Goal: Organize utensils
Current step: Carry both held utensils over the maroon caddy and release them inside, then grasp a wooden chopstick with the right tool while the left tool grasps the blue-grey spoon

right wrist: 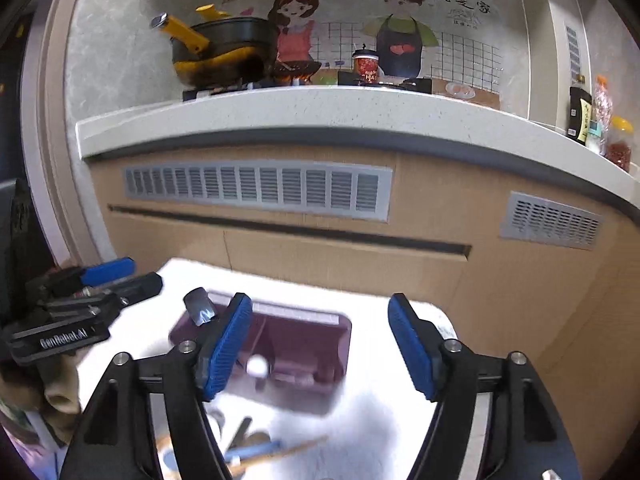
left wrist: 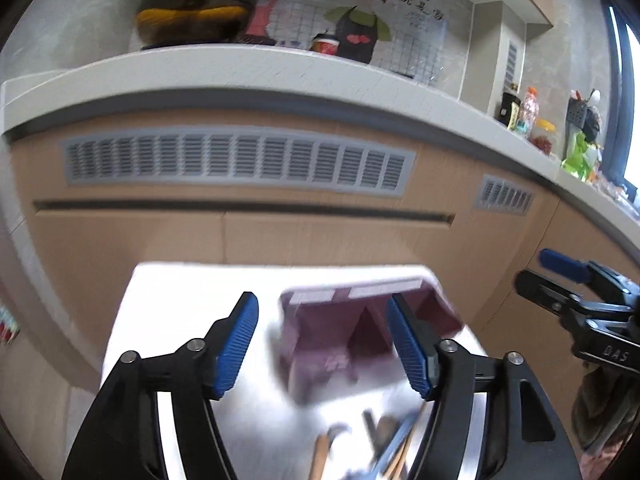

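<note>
White table (right wrist: 384, 420) carries maroon organizer (right wrist: 304, 360), seemingly loose utensils (right wrist: 260, 450).

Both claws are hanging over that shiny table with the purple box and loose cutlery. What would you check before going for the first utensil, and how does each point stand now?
1. Left gripper open, nothing between the pads: ok.
2. Right gripper open, nothing held: ok.
3. Purple box on the table, open side up: ok.
4. Box empty: not ok, a spoon-like thing sticks out at its corner.
5. Utensils within view near the table edge: ok.
6. Which utensil lies on top: cannot tell, blurred.
</note>
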Tool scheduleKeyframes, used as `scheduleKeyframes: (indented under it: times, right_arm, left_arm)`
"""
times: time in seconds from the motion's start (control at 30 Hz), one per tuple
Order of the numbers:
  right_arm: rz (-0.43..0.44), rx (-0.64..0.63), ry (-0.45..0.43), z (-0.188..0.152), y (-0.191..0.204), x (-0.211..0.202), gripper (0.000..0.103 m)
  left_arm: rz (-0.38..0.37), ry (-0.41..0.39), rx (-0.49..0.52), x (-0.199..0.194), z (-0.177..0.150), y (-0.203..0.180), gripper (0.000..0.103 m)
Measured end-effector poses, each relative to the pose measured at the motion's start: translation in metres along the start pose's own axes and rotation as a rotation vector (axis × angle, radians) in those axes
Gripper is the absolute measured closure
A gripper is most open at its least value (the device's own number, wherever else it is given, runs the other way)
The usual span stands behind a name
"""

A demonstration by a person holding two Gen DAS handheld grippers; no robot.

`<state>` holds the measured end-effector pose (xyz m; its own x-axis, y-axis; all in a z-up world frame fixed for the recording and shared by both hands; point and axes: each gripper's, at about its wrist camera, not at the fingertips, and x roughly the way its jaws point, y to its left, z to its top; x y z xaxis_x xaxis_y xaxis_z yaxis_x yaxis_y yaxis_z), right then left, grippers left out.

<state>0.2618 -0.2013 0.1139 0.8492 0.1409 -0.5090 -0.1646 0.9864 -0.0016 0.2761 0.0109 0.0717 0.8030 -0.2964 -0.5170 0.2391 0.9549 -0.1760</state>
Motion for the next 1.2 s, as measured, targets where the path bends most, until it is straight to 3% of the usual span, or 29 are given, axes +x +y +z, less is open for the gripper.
scheduleKeyframes:
  times: [0.2,0.4,0.53,0.7,0.77,0.83,0.97,1.07,1.13,1.2]
  right_arm:
    - [-0.032,-0.079,0.059,-0.056,0.020,-0.020,0.015]
    - [-0.036,-0.137,0.174,-0.107,0.038,-0.011,0.013]
    - [0.001,-0.182,0.227,-0.135,0.052,-0.008,0.006]
    - [0.080,-0.092,0.300,-0.151,0.054,0.003,0.008]
    - [0.074,-0.019,0.330,-0.151,0.049,0.013,0.024]
    - [0.082,0.059,0.388,-0.151,0.045,0.030,0.047]
    - [0.128,0.166,0.479,-0.152,0.047,0.059,0.052]
    - [0.142,0.168,0.505,-0.155,0.058,0.074,0.059]
    - [0.137,0.131,0.501,-0.156,0.066,0.078,0.074]
    - [0.147,0.066,0.487,-0.155,0.072,0.074,0.083]
  left_arm:
    - [0.059,0.091,-0.043,-0.022,-0.065,0.021,0.029]
    - [0.070,0.237,-0.110,-0.028,-0.125,0.041,0.028]
    - [0.077,0.243,-0.107,-0.039,-0.143,0.039,0.028]
    - [0.069,0.264,-0.134,-0.038,-0.148,0.040,0.028]
    - [0.071,0.266,-0.125,-0.038,-0.149,0.039,0.028]
    - [0.059,0.268,-0.125,-0.036,-0.147,0.037,0.028]
    - [0.040,0.278,-0.112,-0.034,-0.149,0.030,0.028]
    - [0.036,0.290,-0.101,-0.030,-0.151,0.028,0.028]
    - [0.030,0.298,-0.096,-0.029,-0.153,0.026,0.028]
    - [0.013,0.303,-0.091,-0.027,-0.154,0.024,0.028]
